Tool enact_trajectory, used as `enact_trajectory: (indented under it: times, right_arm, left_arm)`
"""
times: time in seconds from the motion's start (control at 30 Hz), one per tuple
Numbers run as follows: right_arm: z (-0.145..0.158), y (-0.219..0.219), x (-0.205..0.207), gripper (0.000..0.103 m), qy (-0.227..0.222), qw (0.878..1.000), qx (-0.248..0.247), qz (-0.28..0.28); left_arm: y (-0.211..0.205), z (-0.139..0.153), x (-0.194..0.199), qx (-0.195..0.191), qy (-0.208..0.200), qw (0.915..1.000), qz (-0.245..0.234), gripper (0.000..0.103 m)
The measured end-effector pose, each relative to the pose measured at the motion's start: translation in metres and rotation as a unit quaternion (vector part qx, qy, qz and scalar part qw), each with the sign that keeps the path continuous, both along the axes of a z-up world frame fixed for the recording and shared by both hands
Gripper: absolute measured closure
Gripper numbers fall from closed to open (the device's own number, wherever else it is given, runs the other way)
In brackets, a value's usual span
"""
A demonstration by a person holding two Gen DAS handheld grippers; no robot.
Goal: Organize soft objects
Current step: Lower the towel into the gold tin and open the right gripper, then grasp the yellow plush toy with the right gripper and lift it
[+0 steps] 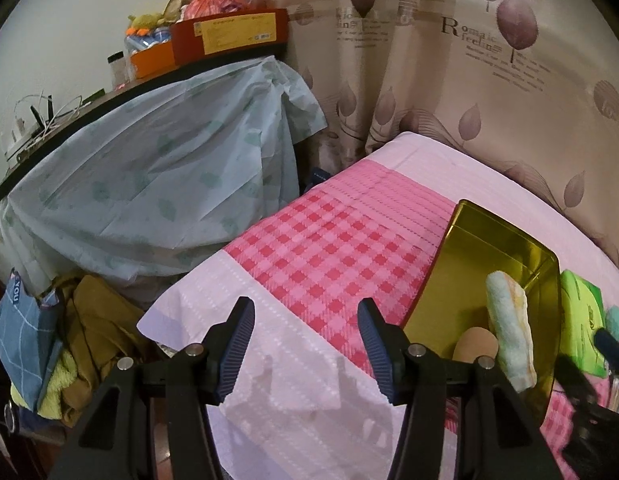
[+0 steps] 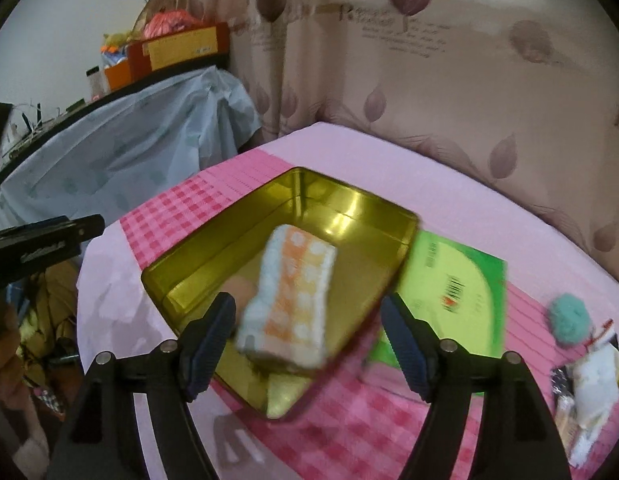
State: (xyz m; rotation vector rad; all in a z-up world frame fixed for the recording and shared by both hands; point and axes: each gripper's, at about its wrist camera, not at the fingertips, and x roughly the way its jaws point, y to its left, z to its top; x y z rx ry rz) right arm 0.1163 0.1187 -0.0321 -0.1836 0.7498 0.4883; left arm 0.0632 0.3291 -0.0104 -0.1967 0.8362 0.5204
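A gold metal tin [image 2: 349, 192] lies open on the pink checked bed cover [image 2: 349, 412]. Inside it a folded towel [image 2: 293, 288], white with orange checks, leans against the near wall, beside a tan round thing [image 2: 241, 286]. My right gripper [image 2: 309, 300] is open just above and in front of the towel, its pads clear of it. My left gripper [image 1: 305, 306] is open over the cover left of the tin [image 1: 505, 220], holding nothing. The towel [image 1: 509, 328] shows there too. A teal pompom [image 2: 569, 316] and a white soft item [image 2: 593, 392] lie to the right.
A green packet [image 2: 457, 280] lies flat right of the tin. A table draped in a pale blue sheet [image 1: 149, 168] stands left of the bed, with boxes [image 1: 229, 32] on top. Clothes [image 1: 89, 340] are piled on the floor. A curtain [image 1: 469, 80] hangs behind.
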Motion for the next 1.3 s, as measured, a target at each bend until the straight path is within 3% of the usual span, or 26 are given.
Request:
enact_trajectory:
  times: [0.2,0.37,0.57,0.73,0.93,1.07,1.3]
  right_arm:
    - [0.009,-0.071,-0.014,0.030,-0.021,0.998,-0.005,-0.053]
    - [0.015,-0.151,-0.011,0.030,-0.028,0.991,-0.009,-0.131]
    - [0.014,-0.261,-0.001,0.030,-0.030,0.970,-0.018,-0.240]
    - [-0.010,-0.331,0.010,0.030,-0.011,0.954,-0.019,-0.297]
    - [-0.042,-0.375,0.034,0.030,0.009,0.948,-0.017,-0.317]
    - [-0.053,-0.388,0.049,0.028,0.014,0.947,-0.010,-0.319]
    - [-0.071,-0.402,0.067,0.027,0.028,0.948,-0.005,-0.317]
  left_arm:
    - [-0.007,0.001,0.000,0.007,-0.001,0.9999,-0.009,0.048]
    - [-0.010,0.000,0.000,0.011,0.000,0.9999,-0.013,0.048]
    - [-0.017,-0.002,0.003,0.023,0.003,0.9994,-0.025,0.048]
    - [-0.031,-0.002,0.006,0.035,0.003,0.9980,-0.052,0.048]
    - [-0.069,-0.001,0.008,0.055,0.003,0.9918,-0.115,0.048]
    - [-0.099,-0.003,0.011,0.036,0.006,0.9866,-0.159,0.048]
    - [-0.174,-0.005,0.031,0.029,0.017,0.9694,-0.243,0.048]
